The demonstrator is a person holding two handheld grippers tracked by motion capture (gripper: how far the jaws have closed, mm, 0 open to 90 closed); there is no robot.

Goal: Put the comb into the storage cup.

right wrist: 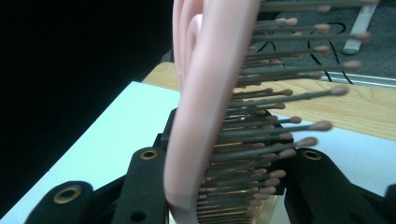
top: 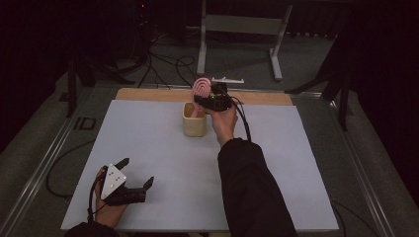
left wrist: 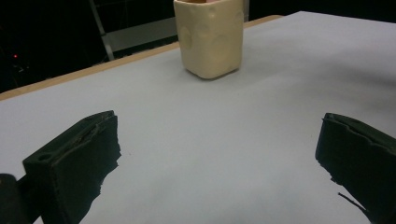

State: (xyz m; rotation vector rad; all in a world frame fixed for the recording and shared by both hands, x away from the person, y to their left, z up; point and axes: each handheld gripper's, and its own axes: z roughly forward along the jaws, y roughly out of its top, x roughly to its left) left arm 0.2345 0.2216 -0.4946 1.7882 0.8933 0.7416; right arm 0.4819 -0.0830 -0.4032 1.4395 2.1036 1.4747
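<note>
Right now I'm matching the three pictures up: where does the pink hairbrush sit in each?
High view: pink hairbrush top centre, head above the cream cup, clamped in the right hand-held gripper.
Left gripper view: a pink sliver inside the cup's rim, top edge.
Right gripper view: centre, upright between the jaws.
Shared landmark: the table's wooden far edge.

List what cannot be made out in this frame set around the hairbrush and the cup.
- Pink plastic hairbrush: handle hidden in the cream square ceramic cup, high view; top cut off, right gripper view.
- Cup's inside: rim cut off, left gripper view.
- Right tool: jaws too small, high view.
</note>
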